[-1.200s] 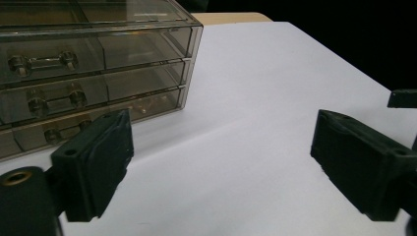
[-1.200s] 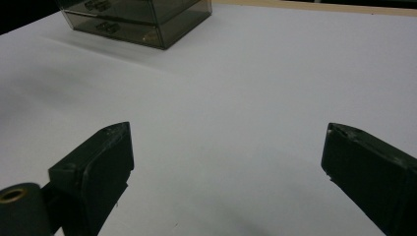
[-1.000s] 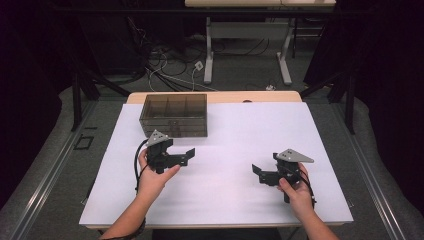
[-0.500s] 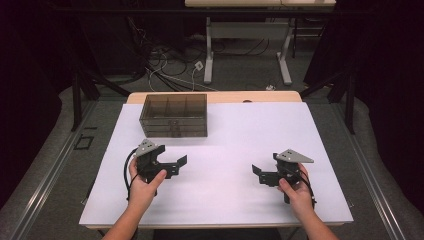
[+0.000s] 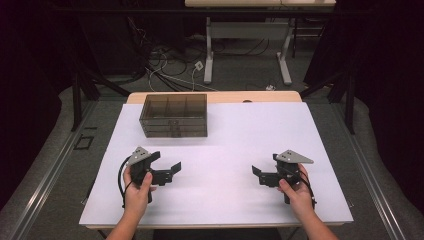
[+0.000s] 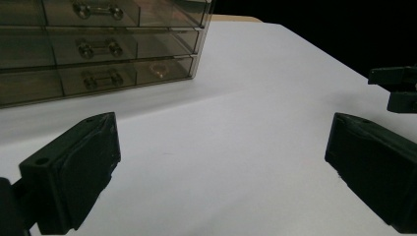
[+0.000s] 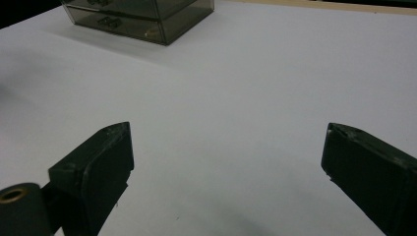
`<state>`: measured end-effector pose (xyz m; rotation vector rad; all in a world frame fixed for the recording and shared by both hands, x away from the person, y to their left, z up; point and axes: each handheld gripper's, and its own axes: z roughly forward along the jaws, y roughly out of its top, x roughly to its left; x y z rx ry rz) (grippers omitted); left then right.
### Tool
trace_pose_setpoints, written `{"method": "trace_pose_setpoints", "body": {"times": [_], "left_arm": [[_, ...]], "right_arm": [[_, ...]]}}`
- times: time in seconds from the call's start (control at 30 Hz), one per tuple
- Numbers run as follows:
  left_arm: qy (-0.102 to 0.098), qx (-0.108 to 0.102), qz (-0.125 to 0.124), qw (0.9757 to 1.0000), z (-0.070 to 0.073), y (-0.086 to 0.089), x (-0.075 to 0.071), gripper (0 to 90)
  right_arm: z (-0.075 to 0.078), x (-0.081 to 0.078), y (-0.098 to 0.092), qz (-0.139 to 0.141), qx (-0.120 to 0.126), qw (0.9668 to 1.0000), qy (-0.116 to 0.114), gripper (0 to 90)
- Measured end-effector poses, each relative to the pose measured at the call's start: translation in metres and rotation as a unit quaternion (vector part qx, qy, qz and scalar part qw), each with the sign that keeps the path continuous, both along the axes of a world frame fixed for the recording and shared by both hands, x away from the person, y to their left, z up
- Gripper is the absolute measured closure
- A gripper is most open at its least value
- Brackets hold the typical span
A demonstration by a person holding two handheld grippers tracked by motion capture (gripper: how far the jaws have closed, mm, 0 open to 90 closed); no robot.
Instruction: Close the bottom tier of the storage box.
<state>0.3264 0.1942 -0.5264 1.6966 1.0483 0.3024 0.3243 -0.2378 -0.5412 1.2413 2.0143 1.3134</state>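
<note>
A smoky transparent drawer box (image 5: 174, 115) with three stacked drawers stands at the back left of the white-covered table (image 5: 250, 135). My left gripper (image 5: 171, 172) rests low over the sheet in front of the box, open and holding nothing. In the left gripper view the box (image 6: 98, 49) lies ahead to the left, its drawers closed, and the jaws of my left gripper (image 6: 221, 167) stand wide apart. My right gripper (image 5: 259, 176) sits at the front right, open and empty, pointing toward the left one. In the right gripper view my right gripper (image 7: 226, 172) spans bare sheet, with the box (image 7: 142, 14) far off.
The right gripper's jaw tips (image 6: 398, 88) show at the right edge of the left gripper view. Beyond the table are desk legs (image 5: 207, 55) and loose cables (image 5: 165, 70) on the floor. A metal rail (image 5: 45, 175) runs along the table's left side.
My left gripper has drawn back from the drawer box toward the table's front left. The right gripper has stayed put. Both remain open.
</note>
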Motion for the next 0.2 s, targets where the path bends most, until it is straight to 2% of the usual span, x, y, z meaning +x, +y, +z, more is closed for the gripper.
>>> {"method": "trace_pose_setpoints", "body": {"times": [0.2], "left_arm": [[0.001,-0.003,0.001,1.0,-0.0029,0.0058,-0.0028,0.5]], "right_arm": [[-0.0002,0.0,-0.0005,0.003,-0.002,1.0,0.0,5.3]]}}
